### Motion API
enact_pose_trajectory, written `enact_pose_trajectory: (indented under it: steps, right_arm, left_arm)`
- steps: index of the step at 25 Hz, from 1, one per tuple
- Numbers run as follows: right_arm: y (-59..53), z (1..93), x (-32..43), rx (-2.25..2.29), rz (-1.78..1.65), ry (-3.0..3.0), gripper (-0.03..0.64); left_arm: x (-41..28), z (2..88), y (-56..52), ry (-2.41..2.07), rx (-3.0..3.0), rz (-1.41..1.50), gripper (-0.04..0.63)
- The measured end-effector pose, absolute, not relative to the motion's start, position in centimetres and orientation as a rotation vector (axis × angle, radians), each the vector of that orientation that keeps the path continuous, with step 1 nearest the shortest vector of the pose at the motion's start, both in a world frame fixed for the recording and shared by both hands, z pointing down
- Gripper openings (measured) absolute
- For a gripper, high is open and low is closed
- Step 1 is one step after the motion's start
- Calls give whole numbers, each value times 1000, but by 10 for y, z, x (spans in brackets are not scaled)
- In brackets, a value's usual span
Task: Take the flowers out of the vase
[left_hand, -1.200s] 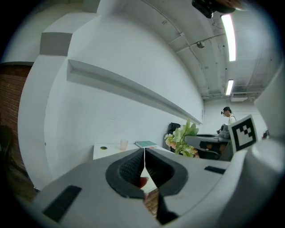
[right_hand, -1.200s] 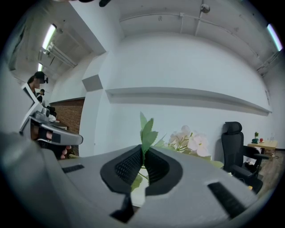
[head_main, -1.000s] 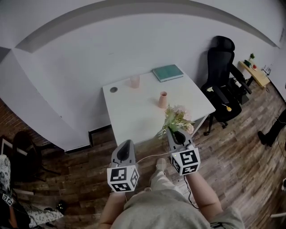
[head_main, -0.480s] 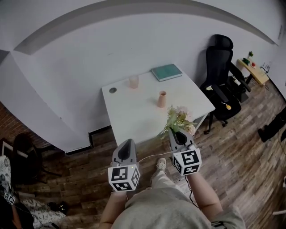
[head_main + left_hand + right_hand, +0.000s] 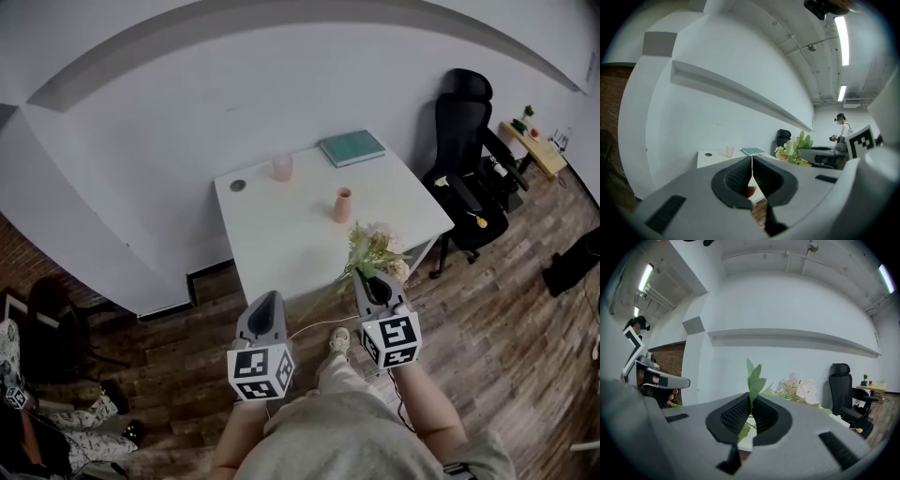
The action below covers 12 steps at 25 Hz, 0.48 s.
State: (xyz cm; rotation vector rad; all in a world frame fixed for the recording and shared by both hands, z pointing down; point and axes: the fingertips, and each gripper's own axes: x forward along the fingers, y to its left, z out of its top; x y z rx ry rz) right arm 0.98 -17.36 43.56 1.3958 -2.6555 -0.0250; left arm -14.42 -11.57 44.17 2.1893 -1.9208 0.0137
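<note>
A small pink vase [image 5: 342, 205] stands upright near the middle of the white table [image 5: 281, 234], with nothing in it. My right gripper [image 5: 373, 278] is shut on the flowers [image 5: 375, 250], a bunch of pale blooms and green leaves held over the table's front right edge, well away from the vase. In the right gripper view a green leaf [image 5: 754, 378] sticks up from between the closed jaws and the blooms [image 5: 799, 387] show to the right. My left gripper [image 5: 263, 305] hangs shut in front of the table, over the floor, holding nothing.
On the table's far side lie a green book [image 5: 352, 148], a clear cup [image 5: 282, 168] and a small dark disc [image 5: 237, 186]. A black office chair [image 5: 464, 150] stands right of the table. A person [image 5: 841, 133] stands far off in the left gripper view. Wooden floor surrounds the table.
</note>
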Motion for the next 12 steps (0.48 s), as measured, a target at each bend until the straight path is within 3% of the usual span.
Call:
enact_pose_trajectory:
  steps: [12]
  right_arm:
    - [-176,439,3,1367,-32,-2661,6]
  left_arm:
    - [-148,445,-118,-1921,2175,13,8]
